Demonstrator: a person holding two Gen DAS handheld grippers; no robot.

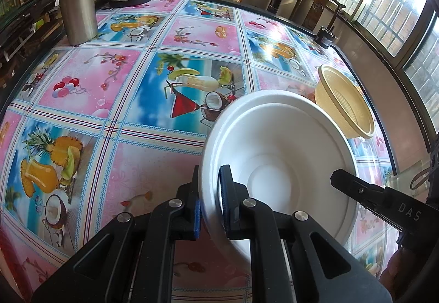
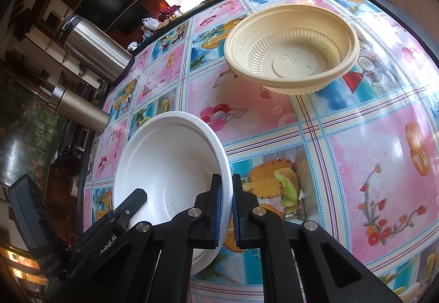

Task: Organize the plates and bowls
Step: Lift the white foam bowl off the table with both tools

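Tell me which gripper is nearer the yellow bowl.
Right. The right gripper grips the white bowl's rim on the side facing the yellow bowl; the left gripper grips the opposite rim, farther away.

You could read "DAS" on the right gripper (image 1: 341, 179) and "Robot.AI", first letter partly cut off, on the left gripper (image 2: 138, 197).

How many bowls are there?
2. The white bowl is pinched at its rim by both tools; the yellow bowl sits on the table beyond it. None looks hidden.
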